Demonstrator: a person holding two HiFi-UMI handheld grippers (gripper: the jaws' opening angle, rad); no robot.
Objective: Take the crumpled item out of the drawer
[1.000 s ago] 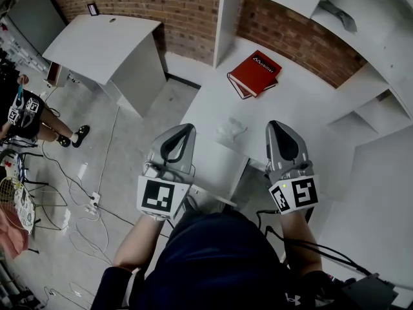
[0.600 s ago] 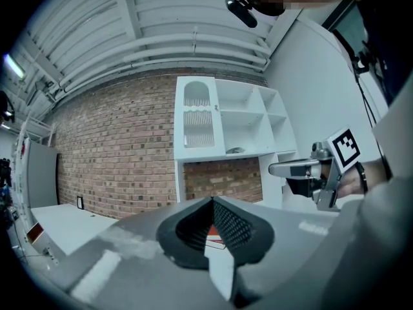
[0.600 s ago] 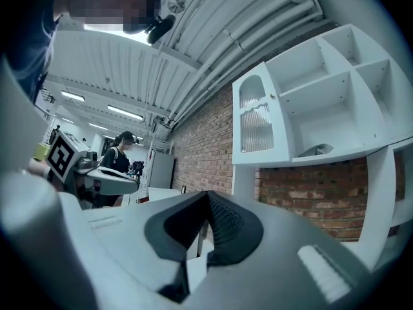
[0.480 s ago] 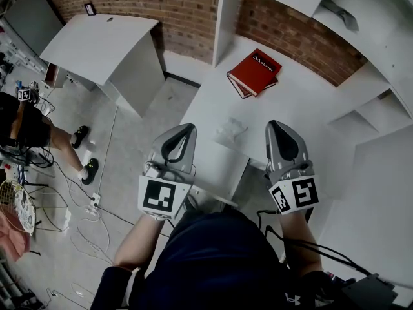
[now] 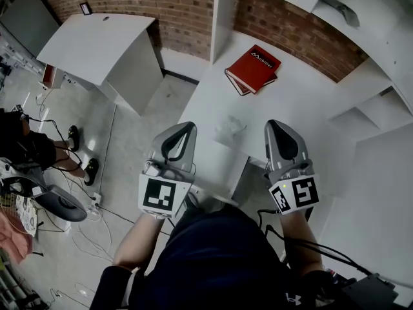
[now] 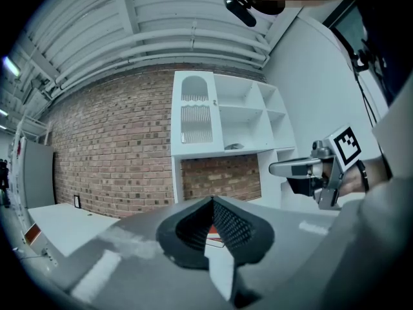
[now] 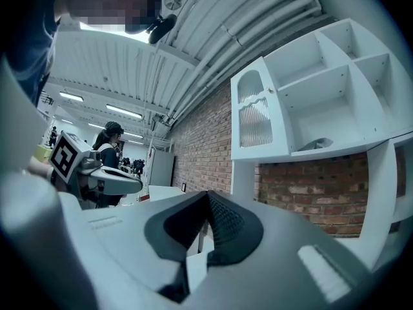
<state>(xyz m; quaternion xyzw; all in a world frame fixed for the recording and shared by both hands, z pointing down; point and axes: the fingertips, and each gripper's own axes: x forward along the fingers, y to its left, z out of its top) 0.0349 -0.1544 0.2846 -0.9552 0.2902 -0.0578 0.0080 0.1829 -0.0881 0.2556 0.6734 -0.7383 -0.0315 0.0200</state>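
Clenched fingers on both grippers, nothing caught between them.

Head view: the left gripper (image 5: 188,128) and right gripper (image 5: 273,124) sit side by side in the lower middle of the frame, tips pointing up the picture toward a white desk (image 5: 303,102). The crumpled item (image 5: 230,129), pale and wadded, lies on the white surface near the desk's front edge, between the two tips and touching neither. Whether that spot belongs to a drawer cannot be told. A red book (image 5: 253,70) lies further up the desk, well apart from the wad. A white side table (image 5: 103,41) stands at upper left against the brick wall (image 5: 181,5), and cables (image 5: 84,225) trail over the floor at lower left.

Left gripper view: the dark ribbed jaws meet at their tips in the lower centre, with a sliver of the red book showing past them. The right gripper reaches in from the right edge. A white shelf unit (image 6: 219,118) fills the middle.

Right gripper view: the jaws are pressed together in the lower centre. The left gripper shows at the left, with a person (image 7: 108,148) standing behind it.
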